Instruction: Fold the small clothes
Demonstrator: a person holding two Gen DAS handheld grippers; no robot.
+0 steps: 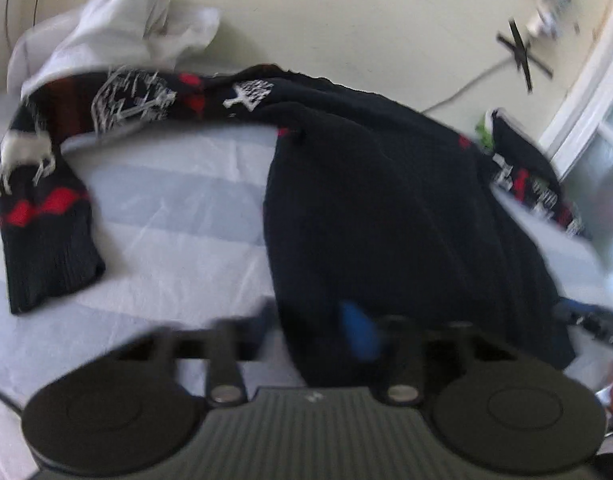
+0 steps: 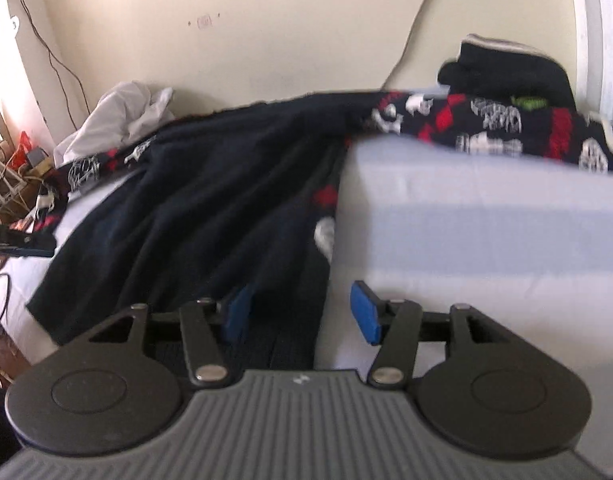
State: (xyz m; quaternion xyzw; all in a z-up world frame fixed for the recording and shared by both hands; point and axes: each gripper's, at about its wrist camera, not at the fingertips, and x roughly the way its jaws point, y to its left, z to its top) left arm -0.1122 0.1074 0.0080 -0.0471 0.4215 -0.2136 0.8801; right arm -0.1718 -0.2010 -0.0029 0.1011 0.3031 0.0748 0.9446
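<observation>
A dark navy knit sweater (image 1: 378, 200) with red and white patterns lies spread on the striped bed sheet (image 1: 178, 200). One patterned sleeve (image 1: 38, 184) curves out to the left. My left gripper (image 1: 310, 326) is blurred at the sweater's near hem. One finger is just off the cloth's left edge, and a blue pad (image 1: 358, 332) is over the cloth. The blur hides whether the pads press. In the right wrist view the same sweater (image 2: 210, 200) runs back to its other patterned sleeve (image 2: 498, 128). My right gripper (image 2: 302, 314) is open, its pads apart over the hem's right edge.
A crumpled white garment (image 1: 118, 20) sits at the back left against the wall, and shows in the right wrist view as the white garment (image 2: 118, 116). A pile of black clothes (image 2: 506, 68) rests at the back right. Cables and clutter (image 2: 18, 160) lie beyond the bed's left side.
</observation>
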